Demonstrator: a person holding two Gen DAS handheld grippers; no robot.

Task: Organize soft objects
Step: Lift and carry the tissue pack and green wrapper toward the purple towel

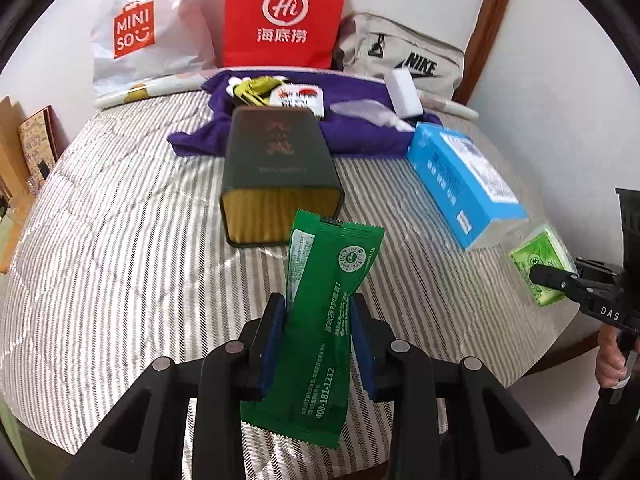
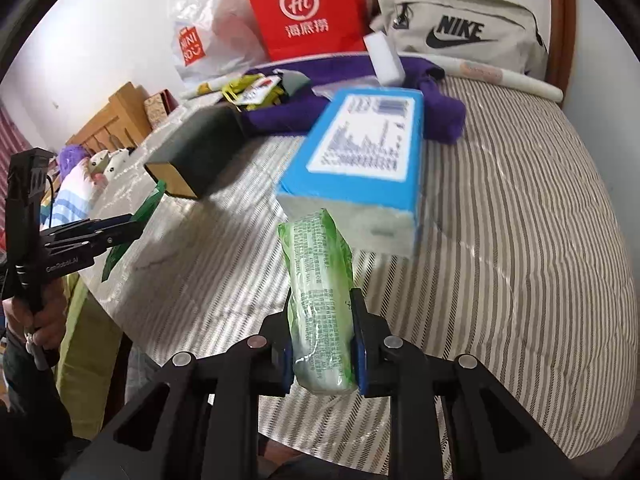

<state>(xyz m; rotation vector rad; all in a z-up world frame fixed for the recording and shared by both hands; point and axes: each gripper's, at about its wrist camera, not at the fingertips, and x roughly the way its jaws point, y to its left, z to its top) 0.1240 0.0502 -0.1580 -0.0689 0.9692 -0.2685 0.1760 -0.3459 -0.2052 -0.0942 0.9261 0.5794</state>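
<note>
Left gripper point(image 1: 319, 312): black linkages, silver round pivot pins, blue finger pads point(image 1: 273, 344). Right gripper point(image 2: 322, 316): identical build; white "DAS" lettering is seen on its side, bare skin below.

Far ahead of the jaws of the left gripper point(image 1: 318, 308), we see a red paper bag point(image 1: 284, 12) upright against the wall. A white Miniso plastic bag point(image 1: 132, 28) stands just to its left and a beige Nike bag point(image 1: 408, 60) to its right. Under the jaws we see a striped quilt point(image 1: 120, 220). Ahead and left of the jaws of the right gripper point(image 2: 320, 328), we make out wooden furniture point(image 2: 116, 120) beyond the quilt's edge.
</note>
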